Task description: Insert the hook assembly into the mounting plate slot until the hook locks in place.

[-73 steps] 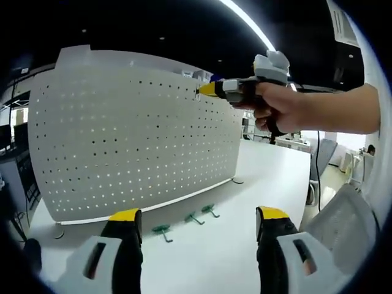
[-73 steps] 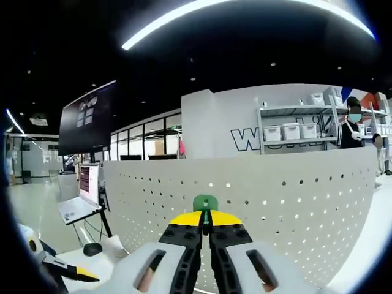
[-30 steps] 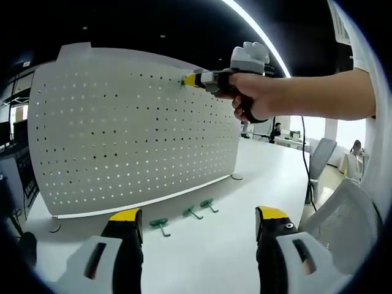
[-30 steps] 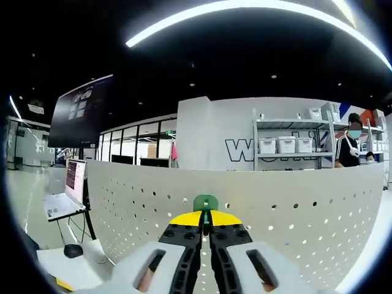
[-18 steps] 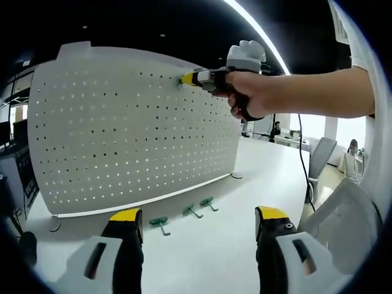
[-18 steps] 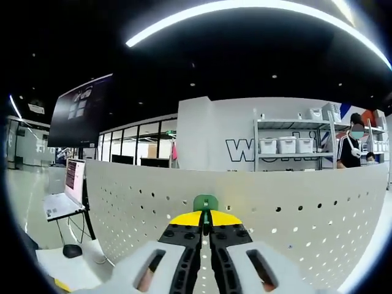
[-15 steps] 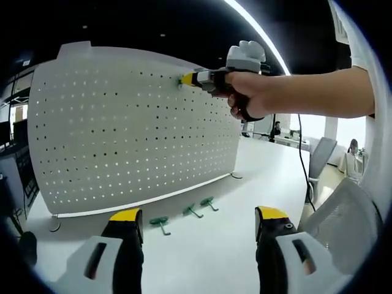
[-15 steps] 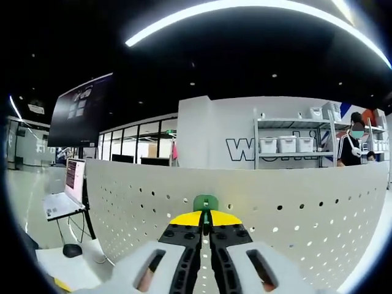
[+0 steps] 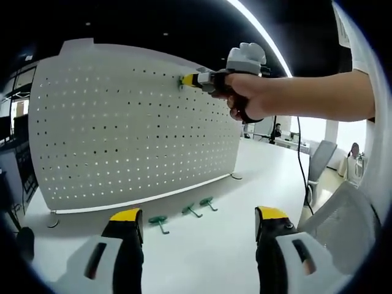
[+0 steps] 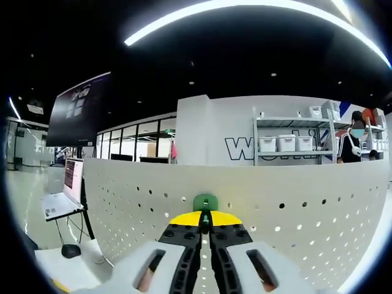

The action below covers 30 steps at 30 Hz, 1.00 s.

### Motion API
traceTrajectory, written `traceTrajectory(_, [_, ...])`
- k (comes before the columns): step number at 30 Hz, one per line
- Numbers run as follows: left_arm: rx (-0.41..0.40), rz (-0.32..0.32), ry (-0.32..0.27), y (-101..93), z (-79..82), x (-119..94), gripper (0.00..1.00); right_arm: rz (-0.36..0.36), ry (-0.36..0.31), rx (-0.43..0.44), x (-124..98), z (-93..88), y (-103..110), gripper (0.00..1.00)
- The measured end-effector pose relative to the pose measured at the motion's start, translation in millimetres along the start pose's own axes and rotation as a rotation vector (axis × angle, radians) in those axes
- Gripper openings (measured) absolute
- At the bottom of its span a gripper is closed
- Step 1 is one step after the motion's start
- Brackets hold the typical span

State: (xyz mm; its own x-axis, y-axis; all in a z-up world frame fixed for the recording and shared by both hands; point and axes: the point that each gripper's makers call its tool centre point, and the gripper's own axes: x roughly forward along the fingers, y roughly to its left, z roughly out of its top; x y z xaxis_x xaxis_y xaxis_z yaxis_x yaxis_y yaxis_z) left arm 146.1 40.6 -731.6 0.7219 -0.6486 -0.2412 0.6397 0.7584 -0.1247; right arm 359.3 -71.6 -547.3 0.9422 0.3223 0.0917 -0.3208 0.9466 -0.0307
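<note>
Green hook at the pegboard, upper row.
My right gripper (image 10: 206, 222), clenched on the green hook (image 10: 205, 201), presses it against the white pegboard (image 9: 122, 135); my left gripper (image 9: 199, 217) hangs released over the worktop (image 9: 245, 190), three spare hooks (image 9: 184, 214) lying beyond it.

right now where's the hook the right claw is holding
In the right gripper view the green hook sits pinched at the tip of the right claw, against the pegboard near its top edge. The left gripper view shows it high on the board.
</note>
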Motion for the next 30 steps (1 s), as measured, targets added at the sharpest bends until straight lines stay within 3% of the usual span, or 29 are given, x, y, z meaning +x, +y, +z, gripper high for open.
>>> traceTrajectory(5, [0.0, -0.004, 0.0, -1.4, 0.4, 0.6, 0.76, -0.033, -0.002, 0.005, 0.4, 0.0, 0.4, 0.01])
traceTrajectory(15, [0.0, -0.022, 0.012, -5.6, -3.2, 0.5, 0.75, -0.191, -0.015, 0.017, 3.7, -3.6, -0.7, 0.01])
traceTrajectory(30, [0.0, -0.029, 0.008, -6.7, -3.8, 0.8, 0.75, -0.268, -0.019, 0.062, 3.4, -7.1, -2.8, 0.01])
